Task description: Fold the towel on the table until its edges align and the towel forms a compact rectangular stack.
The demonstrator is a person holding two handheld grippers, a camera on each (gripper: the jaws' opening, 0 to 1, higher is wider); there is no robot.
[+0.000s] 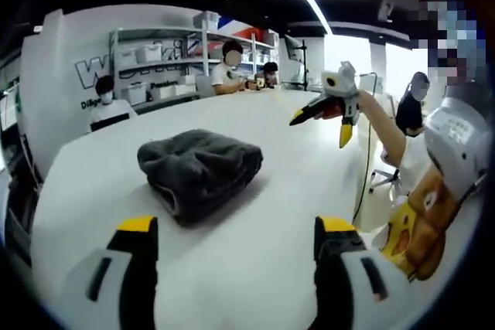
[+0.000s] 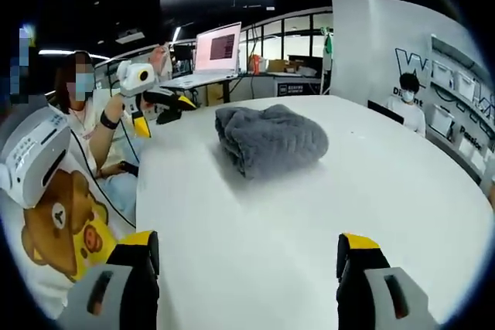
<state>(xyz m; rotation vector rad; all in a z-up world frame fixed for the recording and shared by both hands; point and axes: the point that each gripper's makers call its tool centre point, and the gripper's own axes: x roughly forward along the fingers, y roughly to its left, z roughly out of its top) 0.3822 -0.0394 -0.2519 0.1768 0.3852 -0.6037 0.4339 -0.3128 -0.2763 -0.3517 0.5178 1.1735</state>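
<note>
Now we hold both grippers with jaws apart, clear of the folded towel (image 1: 199,169) at frame centre; we verify edge alignment.

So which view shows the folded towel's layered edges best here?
The left gripper view: the towel lies nearer, its stacked folds facing the camera along the front edge. The right gripper view shows the same towel farther off on the white table, folds visible on one side, less distinct.
</note>
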